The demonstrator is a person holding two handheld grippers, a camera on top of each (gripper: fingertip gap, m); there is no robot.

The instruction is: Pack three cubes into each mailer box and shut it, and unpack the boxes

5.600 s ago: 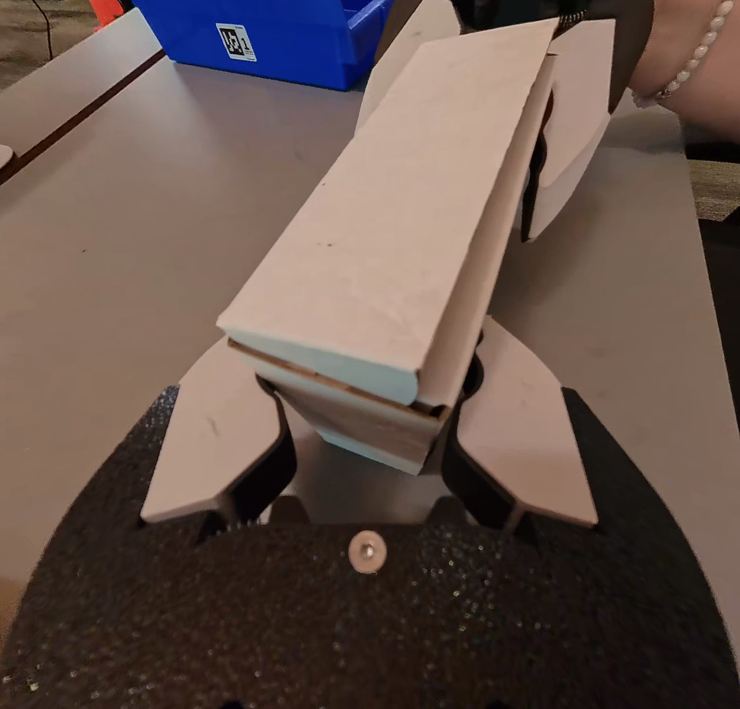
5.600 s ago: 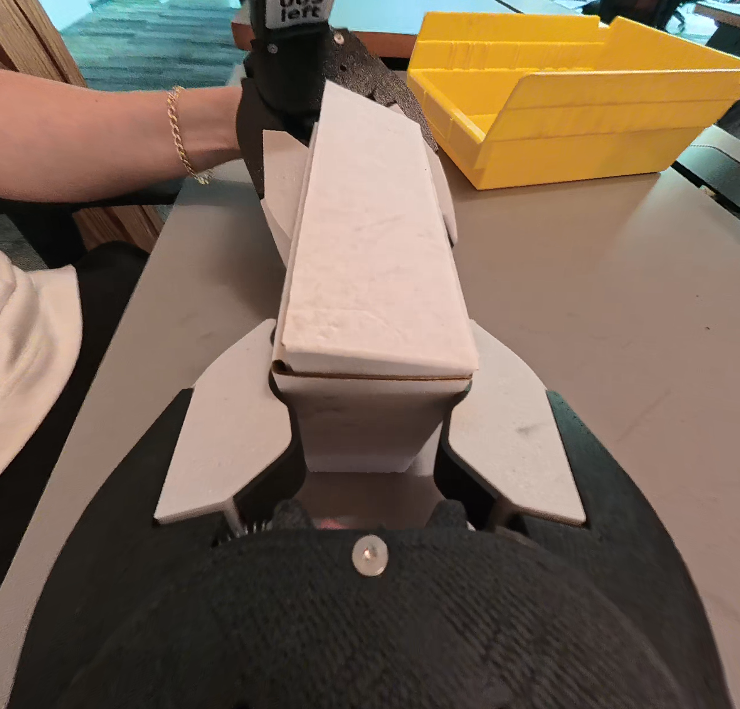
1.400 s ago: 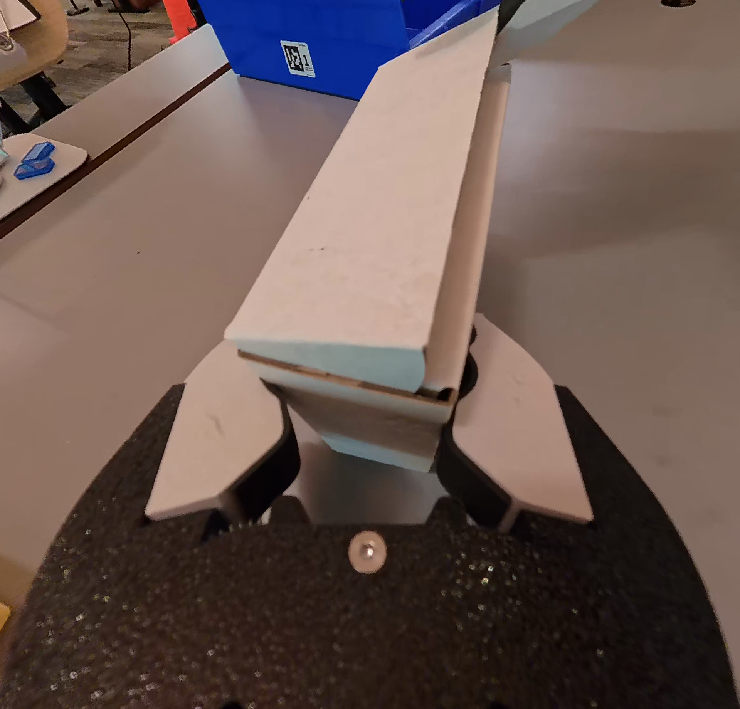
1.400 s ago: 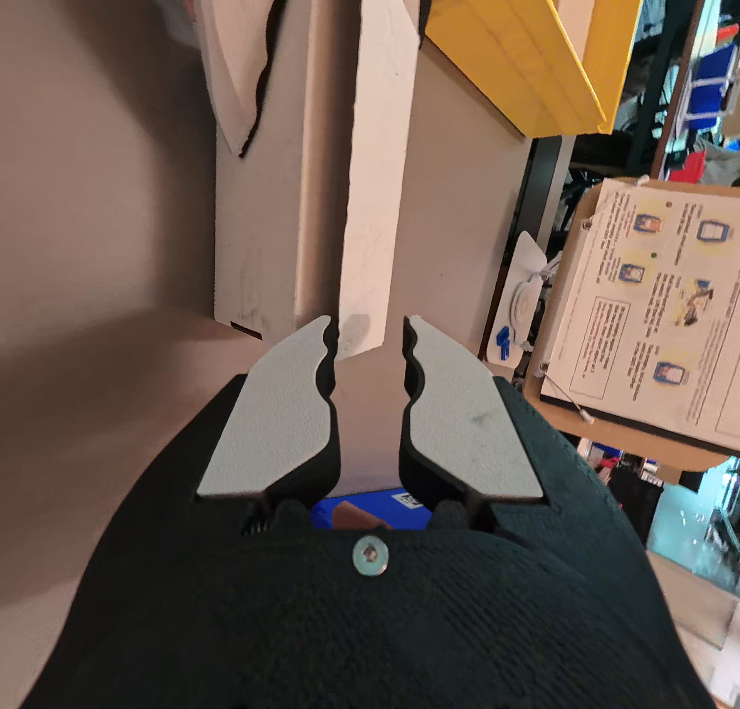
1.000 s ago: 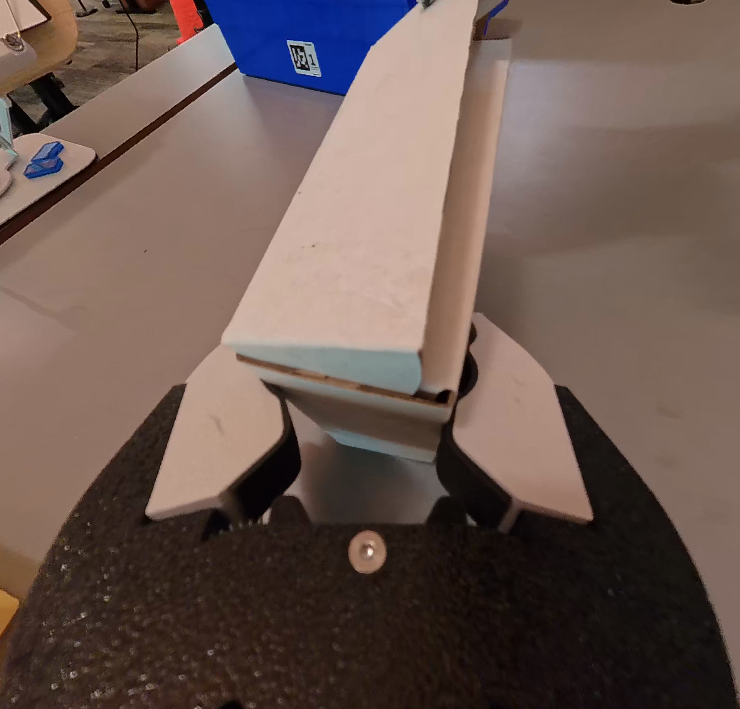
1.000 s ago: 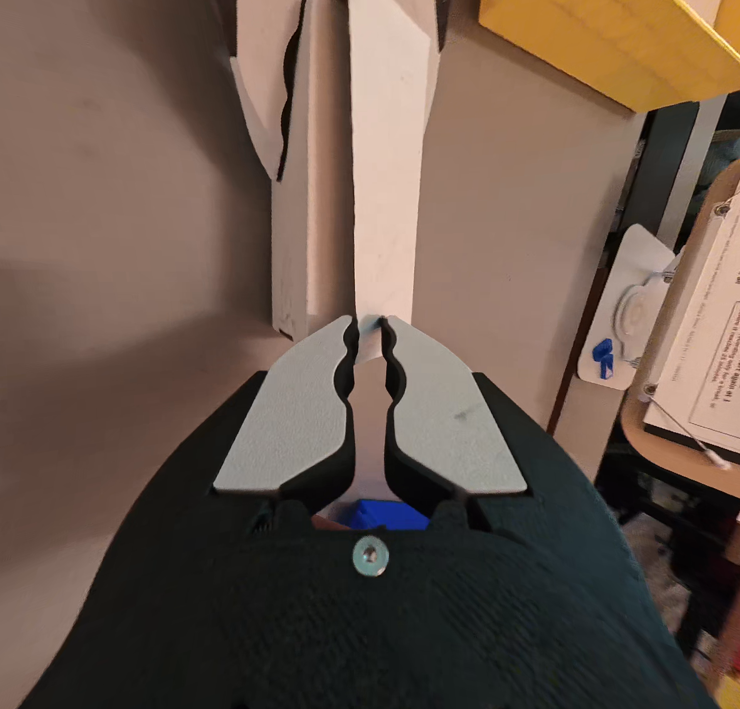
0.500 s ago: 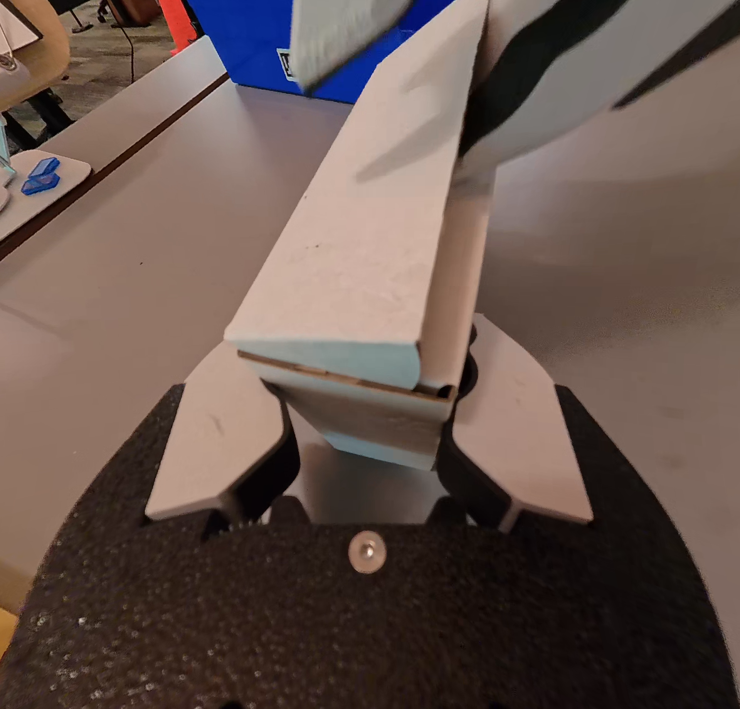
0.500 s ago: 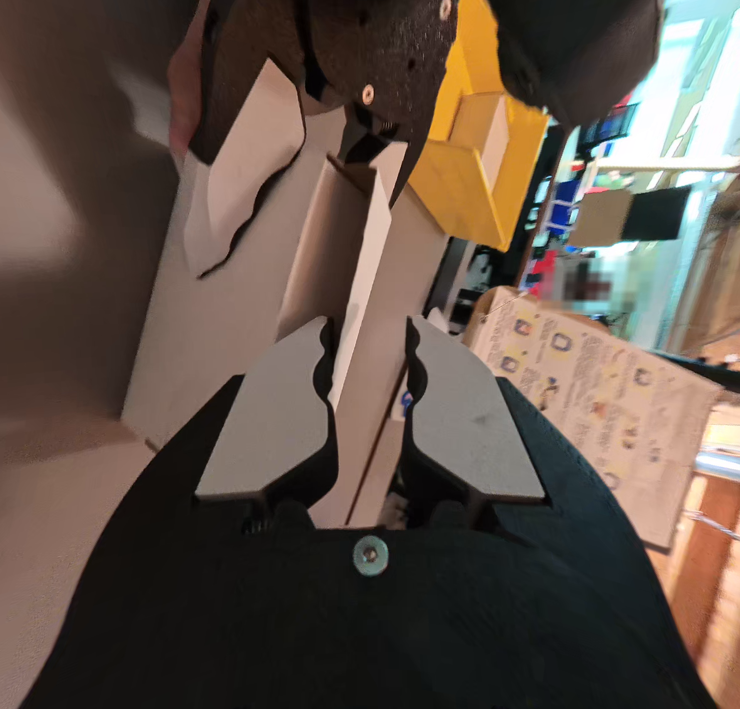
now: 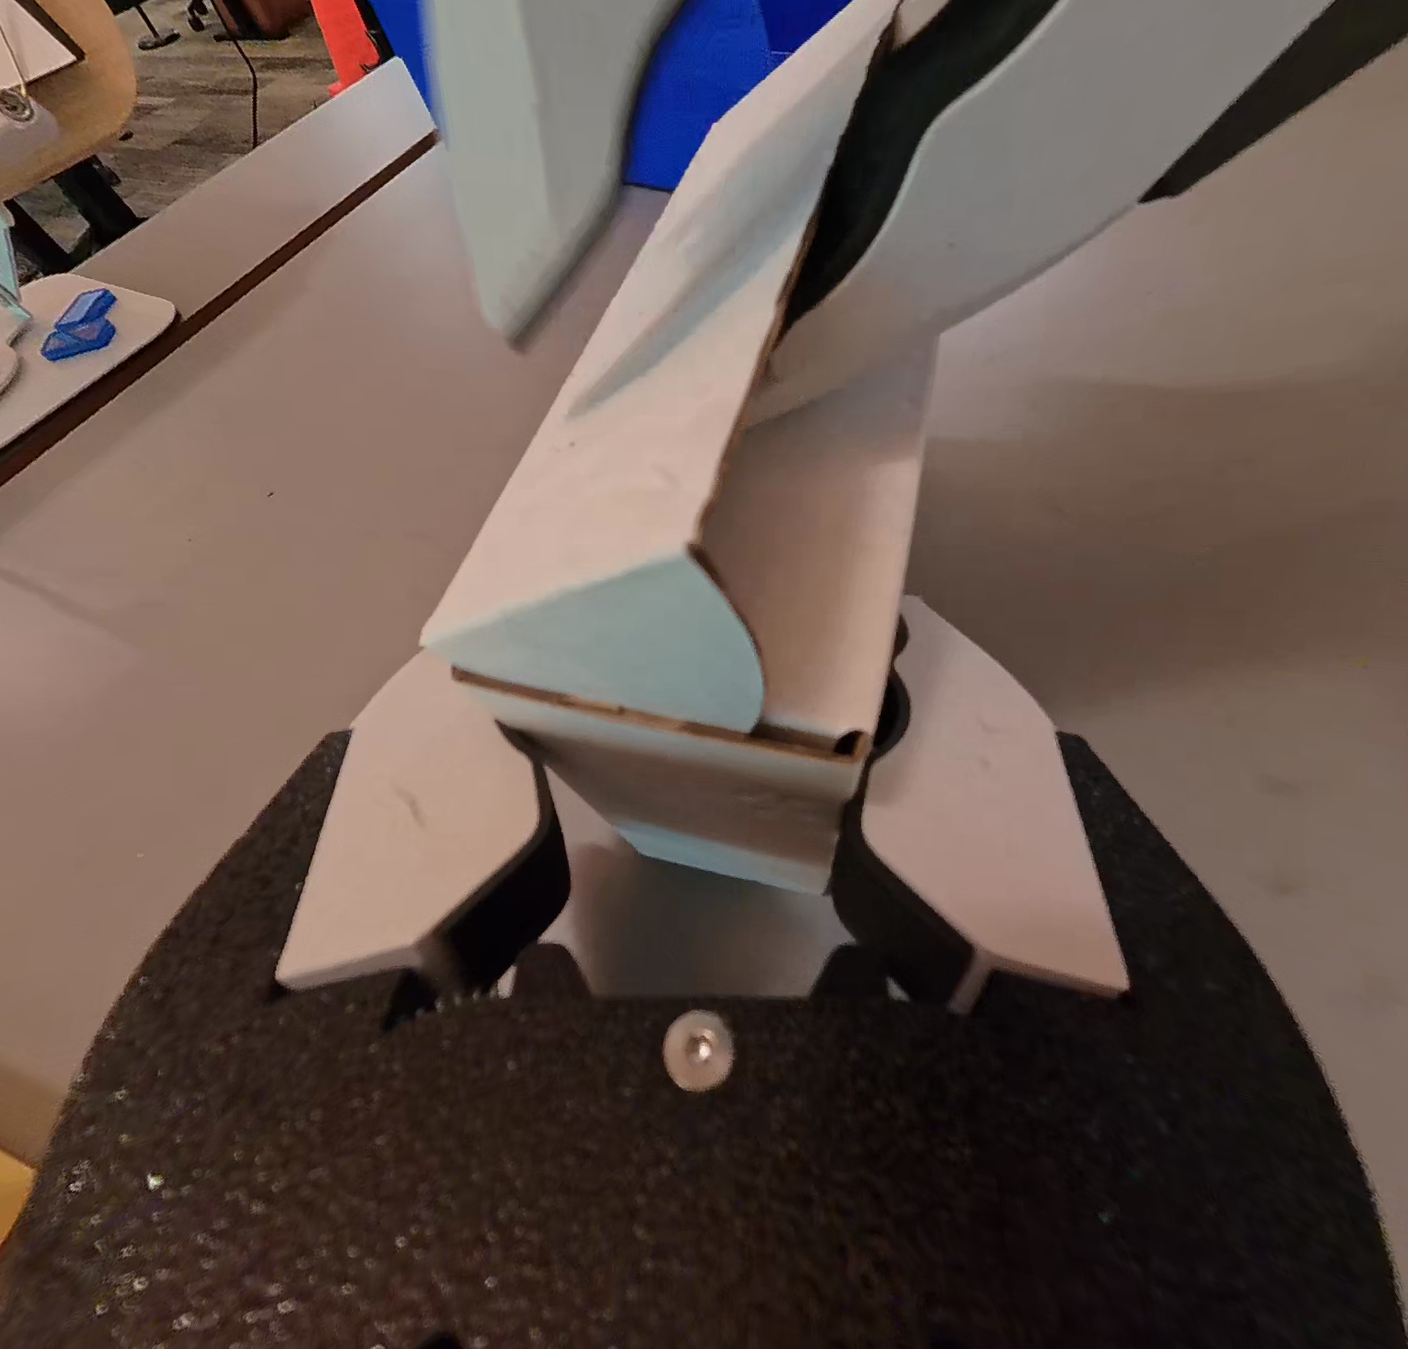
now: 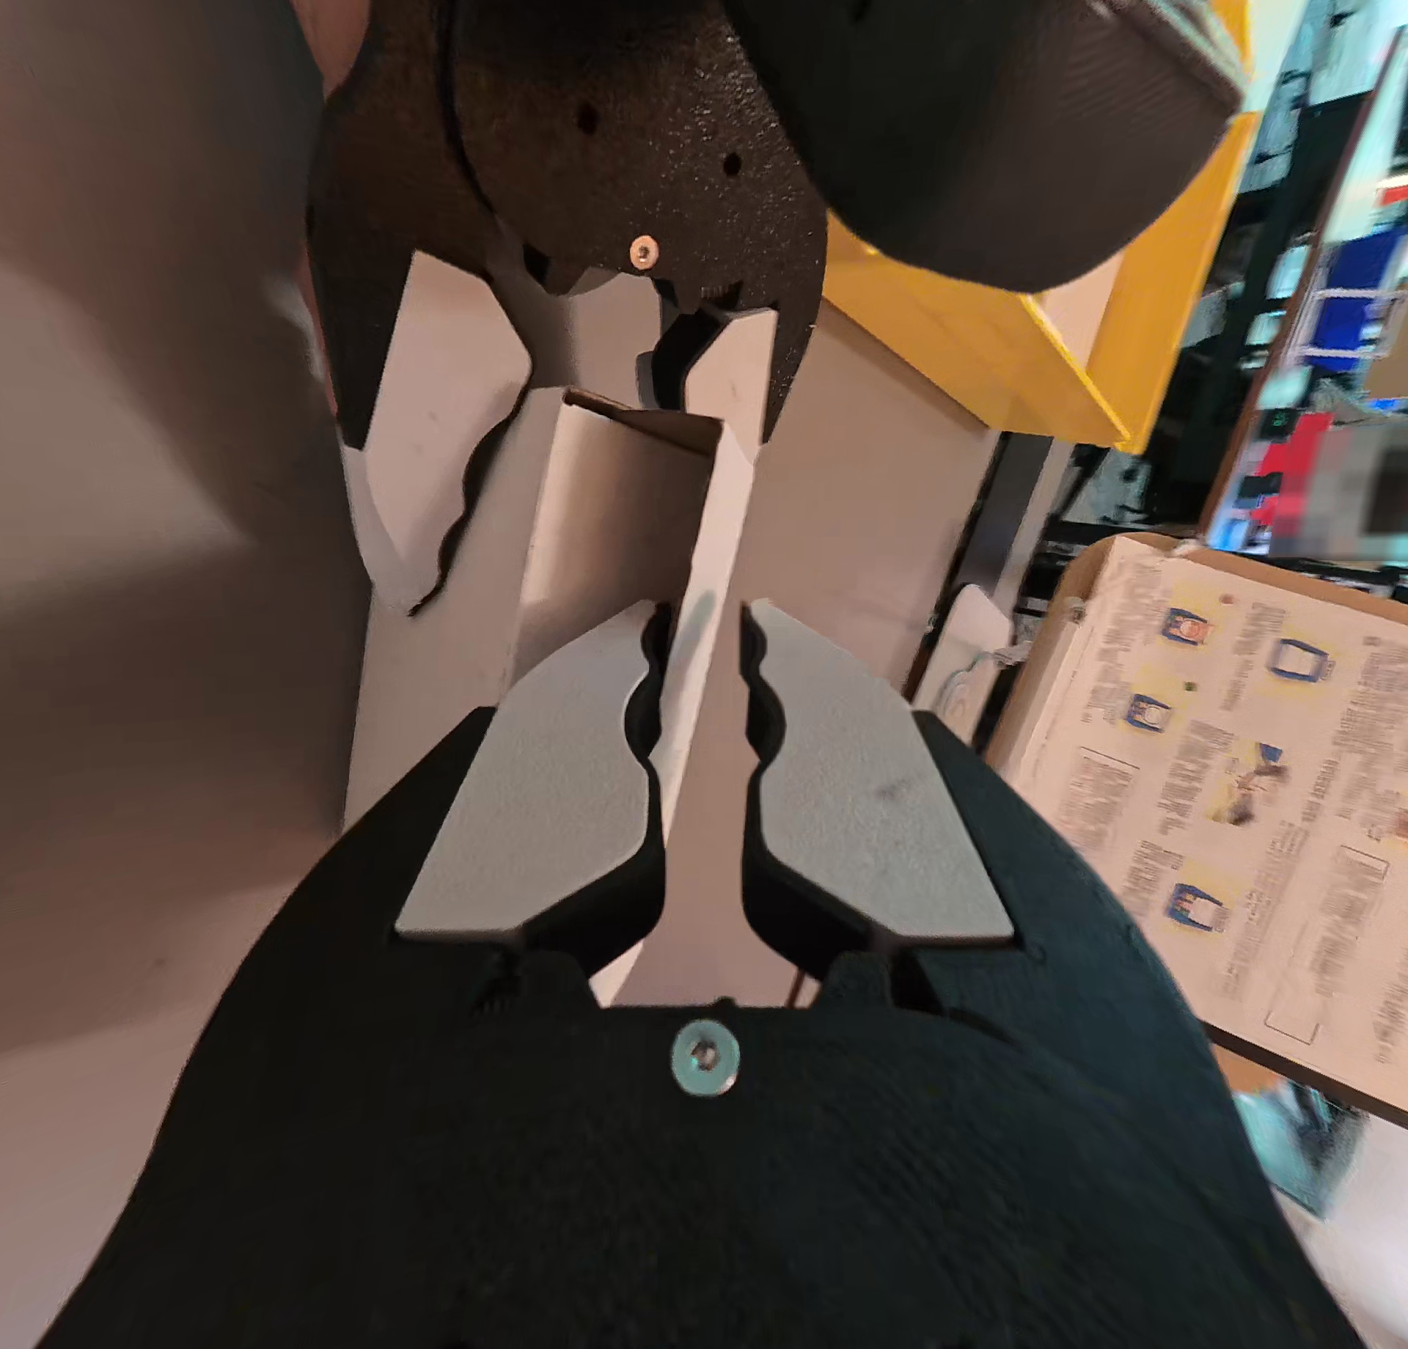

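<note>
White card formed the mailer box (image 9: pixel 663 711), which was clamped at its near end between the jaws of the left gripper (image 9: pixel 701 779) and held above the grey table (image 9: pixel 228 551). Compared with half a second earlier, its lid (image 9: pixel 648 474) had been raised along the right-hand edge, so that a gap was opened over the front wall; this was judged to be the unpacking step just begun. No cubes could be seen inside. Farther right, the right gripper (image 10: pixel 705 711) was parted narrowly around the lid's front flap (image 10: pixel 705 627), one finger (image 10: pixel 556 764) close against it; a firm pinch could not be confirmed. Free room lay left and right of the box over bare tabletop, while the blue bin (image 9: pixel 708 78) bounded the far side and the yellow bin (image 10: pixel 990 322) stood behind the left gripper.
</note>
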